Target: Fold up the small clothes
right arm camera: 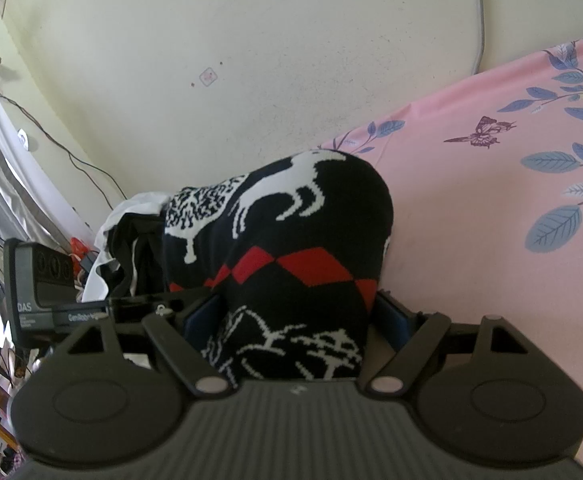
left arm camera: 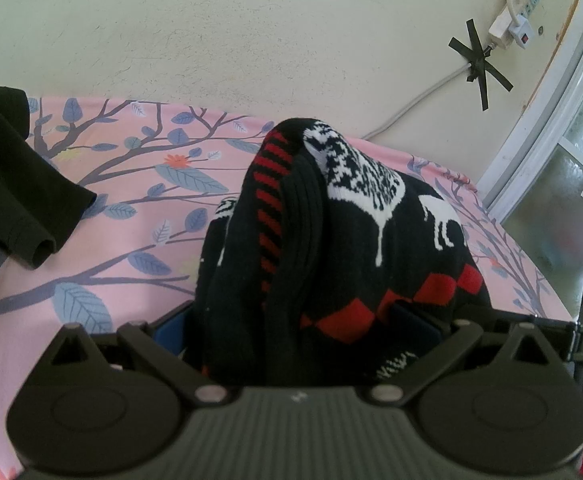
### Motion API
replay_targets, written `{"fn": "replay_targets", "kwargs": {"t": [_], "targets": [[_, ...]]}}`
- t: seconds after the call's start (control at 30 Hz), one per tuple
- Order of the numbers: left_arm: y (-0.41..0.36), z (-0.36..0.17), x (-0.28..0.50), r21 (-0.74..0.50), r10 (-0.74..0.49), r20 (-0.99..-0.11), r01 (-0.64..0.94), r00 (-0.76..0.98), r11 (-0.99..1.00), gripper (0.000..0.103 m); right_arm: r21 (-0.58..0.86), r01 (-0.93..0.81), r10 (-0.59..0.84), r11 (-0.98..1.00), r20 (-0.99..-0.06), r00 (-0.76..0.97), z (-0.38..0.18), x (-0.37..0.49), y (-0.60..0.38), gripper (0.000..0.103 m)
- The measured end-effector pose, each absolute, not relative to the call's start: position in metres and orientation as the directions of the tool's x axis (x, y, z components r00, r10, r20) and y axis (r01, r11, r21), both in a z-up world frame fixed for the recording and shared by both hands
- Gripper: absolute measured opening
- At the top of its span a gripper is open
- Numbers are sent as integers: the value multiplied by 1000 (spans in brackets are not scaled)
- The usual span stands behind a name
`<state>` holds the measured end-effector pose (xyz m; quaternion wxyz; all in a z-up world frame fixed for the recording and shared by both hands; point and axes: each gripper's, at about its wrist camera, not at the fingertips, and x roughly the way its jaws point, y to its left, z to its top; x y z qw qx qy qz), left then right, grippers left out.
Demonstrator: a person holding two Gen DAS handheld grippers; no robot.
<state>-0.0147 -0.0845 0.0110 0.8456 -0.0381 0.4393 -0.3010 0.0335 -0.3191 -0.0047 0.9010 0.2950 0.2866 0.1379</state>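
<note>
The black knit sweater (left arm camera: 347,240), w/ white animal figures and red diamonds, is sitting bunched up between both grippers, over the pink floral bedsheet (left arm camera: 123,216) by the cream wall (left arm camera: 211,32). Its lower part is filling each view's centre, hiding the fingertips, so pad contact is hard to make out. Left gripper (left arm camera: 311,320) is standing wide w/ the sweater filling its jaws, apparently clamping the bundle; right gripper (right arm camera: 295,312) is likewise spread wide w/ the knit packed between its blue pads. Left wrist view only is showing a red-striped inner fold, a dark garment (left arm camera: 15,184) lying at the sheet's left edge, taped wall cable (left arm camera: 479,64) and window frame (left arm camera: 551,128). Right wrist view only is showing a butterfly print (right arm camera: 481,132), a pile of black/white clothes (right arm camera: 127,240) behind the sweater, partly cut off, and the other gripper's body (right arm camera: 39,276).
</note>
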Motion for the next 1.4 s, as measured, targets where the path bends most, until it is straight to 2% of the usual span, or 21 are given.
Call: {"fn": "replay_targets", "kwargs": {"t": [0.9,1.03,1.1,1.2,1.27,1.3,1.33,1.4], "targets": [[-85,11,-15,-330,-542,-720,474,433,816,103,593,-84,416,801,-450,790,-3,35,-316,78],[-86,11,-15,-327,-541,-721,476,432,816,103,485,-101,361,868,-478,801,6,33,-296,61],[-83,11,-14,-345,-551,-717,470,427,813,103,426,-114,331,898,-481,811,13,32,-285,57],[-79,12,-10,-362,-561,-715,465,418,808,102,362,-126,303,924,-489,818,17,31,-278,56],[-82,11,-11,-343,-552,-720,476,421,810,103,378,-118,310,918,-502,808,13,34,-283,57],[-84,11,-12,-329,-546,-723,483,425,812,103,408,-107,322,907,-507,800,10,36,-288,61],[-85,11,-14,-320,-542,-724,488,426,812,103,448,-95,342,889,-510,790,7,38,-295,70],[-85,11,-14,-319,-545,-721,493,427,809,103,526,-77,384,847,-508,771,-1,43,-303,76]]}}
